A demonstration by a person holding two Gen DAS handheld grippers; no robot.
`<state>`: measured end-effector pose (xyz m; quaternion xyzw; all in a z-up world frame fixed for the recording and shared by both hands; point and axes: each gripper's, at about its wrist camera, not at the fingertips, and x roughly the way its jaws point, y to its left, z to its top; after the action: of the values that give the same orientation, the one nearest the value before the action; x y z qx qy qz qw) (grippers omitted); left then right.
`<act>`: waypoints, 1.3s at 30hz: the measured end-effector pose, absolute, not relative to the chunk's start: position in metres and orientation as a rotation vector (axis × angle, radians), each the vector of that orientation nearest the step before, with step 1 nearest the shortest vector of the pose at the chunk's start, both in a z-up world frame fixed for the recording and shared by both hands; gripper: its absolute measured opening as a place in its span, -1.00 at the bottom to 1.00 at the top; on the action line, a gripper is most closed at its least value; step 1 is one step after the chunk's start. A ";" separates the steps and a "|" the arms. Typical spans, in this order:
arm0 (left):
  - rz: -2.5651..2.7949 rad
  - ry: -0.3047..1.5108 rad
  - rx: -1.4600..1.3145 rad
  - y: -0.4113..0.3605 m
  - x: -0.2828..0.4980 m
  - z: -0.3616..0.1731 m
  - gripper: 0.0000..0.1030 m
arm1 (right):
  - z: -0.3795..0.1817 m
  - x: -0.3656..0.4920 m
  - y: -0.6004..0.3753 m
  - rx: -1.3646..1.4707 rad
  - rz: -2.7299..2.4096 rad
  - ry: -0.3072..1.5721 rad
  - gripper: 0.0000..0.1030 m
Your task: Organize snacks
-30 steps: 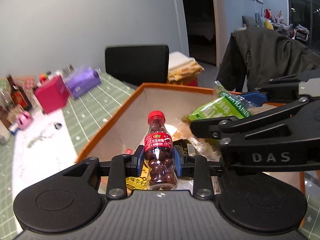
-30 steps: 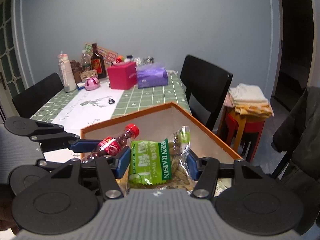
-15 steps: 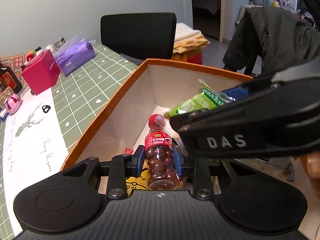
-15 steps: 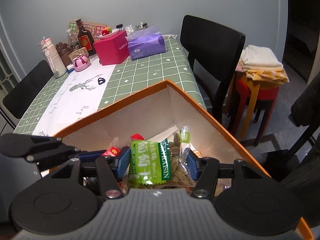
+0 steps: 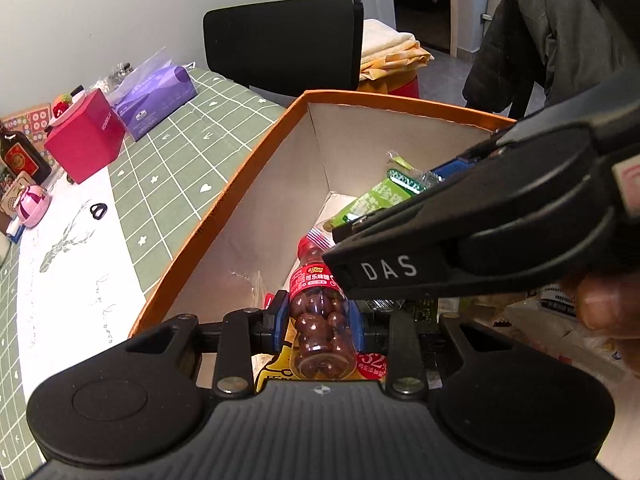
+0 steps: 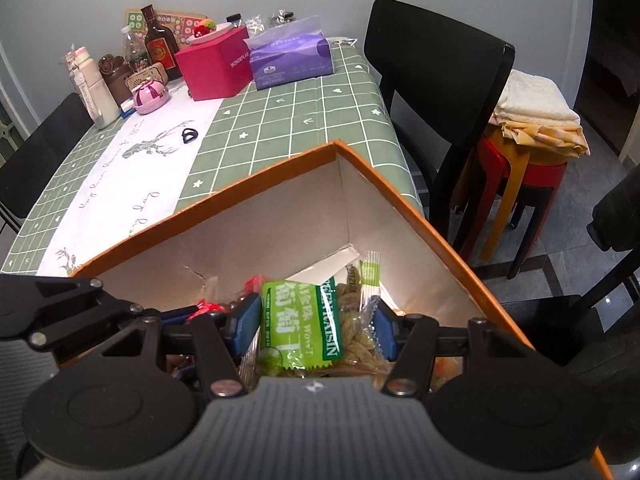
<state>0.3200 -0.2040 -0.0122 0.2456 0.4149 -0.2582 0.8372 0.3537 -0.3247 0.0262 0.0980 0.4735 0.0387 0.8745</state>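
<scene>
— What have you got in each hand right now?

— My left tongs [image 5: 319, 322] are clamped on the little candy bottle [image 5: 320, 312], the blue pads pressing its clear belly just below the red label. My right tongs [image 6: 312, 326] are clamped on the green raisin packet [image 6: 304, 326], one pad on each long edge. Both are held down inside the orange-rimmed box [image 6: 240, 184], which sits at the corner of the green checked tabletop [image 6: 280, 120].

— How do the two feel to handle, would you say?

— The bottle looks like stiff, smooth plastic packed with round chocolates, so I judge it fairly dense for its size and a bit slippery. Holding it across the waist seems right; nearer the red cap [image 5: 310, 246] it narrows and could pivot. The packet is the opposite: soft crinkly film, light, and the raisins inside shift. I grip it across the middle so it does not fold, but it can sag at the free end.

— Any risk as you set them down?

— The tongs sit close together, the right one crossing above the bottle in the left view. I would guess the bottle could roll once let go, so it wants laying against the wall or other packets already in the box. The packet should be forgiving wherever it lands.
</scene>
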 end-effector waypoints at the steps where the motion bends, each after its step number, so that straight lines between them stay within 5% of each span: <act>1: -0.544 0.884 0.513 -0.204 0.321 -0.012 -0.34 | 0.024 0.355 -0.325 0.209 0.077 0.994 0.10; 11: -0.521 0.931 0.432 -0.198 0.333 -0.011 -0.31 | 0.011 0.357 -0.329 0.255 0.071 1.011 0.13; 16: -0.525 0.921 0.402 -0.193 0.331 -0.002 -0.11 | 0.019 0.354 -0.332 0.262 0.080 1.017 0.14; 31: -0.519 0.855 0.378 -0.186 0.298 0.050 -0.07 | 0.088 0.317 -0.329 0.208 0.057 0.943 0.14; 39: -0.494 0.740 0.240 -0.156 0.262 0.094 0.51 | 0.145 0.253 -0.332 0.238 0.075 0.777 0.17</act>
<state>0.2616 -0.1560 0.0939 0.1157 0.3568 -0.2386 0.8958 0.2531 -0.3318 0.1447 0.1159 0.3776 0.0365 0.9179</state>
